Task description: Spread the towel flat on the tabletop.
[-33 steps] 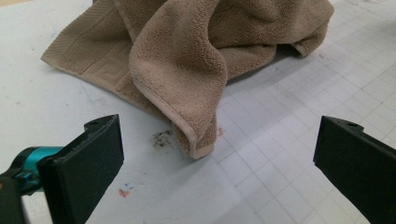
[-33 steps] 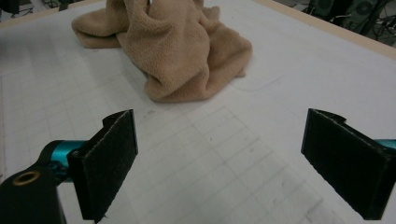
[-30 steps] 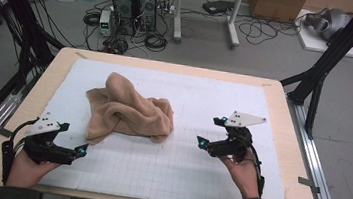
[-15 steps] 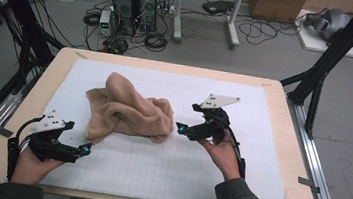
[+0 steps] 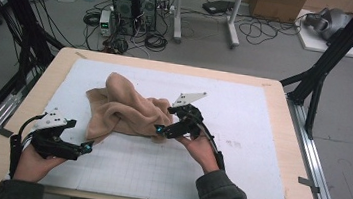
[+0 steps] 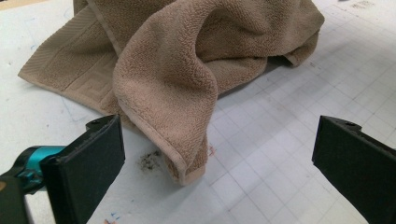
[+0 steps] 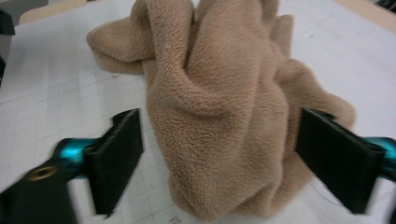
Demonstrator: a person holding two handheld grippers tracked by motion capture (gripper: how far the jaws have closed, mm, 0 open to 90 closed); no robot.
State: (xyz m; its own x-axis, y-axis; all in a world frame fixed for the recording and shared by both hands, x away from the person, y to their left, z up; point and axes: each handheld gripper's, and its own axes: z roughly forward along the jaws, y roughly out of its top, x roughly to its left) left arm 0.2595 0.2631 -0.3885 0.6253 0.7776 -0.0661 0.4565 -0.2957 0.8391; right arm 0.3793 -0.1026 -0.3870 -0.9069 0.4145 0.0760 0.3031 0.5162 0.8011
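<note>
Right tongs (image 5: 162, 129) now astride towel (image 5: 123, 111) edge

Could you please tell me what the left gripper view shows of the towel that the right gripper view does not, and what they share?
The left gripper view alone shows the tan towel's hemmed corner hanging to the mat, a woven key-pattern border, and a dark smudge on the white grid mat. The right gripper view alone shows a thick bunched fold standing between its open jaws. Both show the crumpled towel on the grid mat, with black jaws wide apart.
</note>
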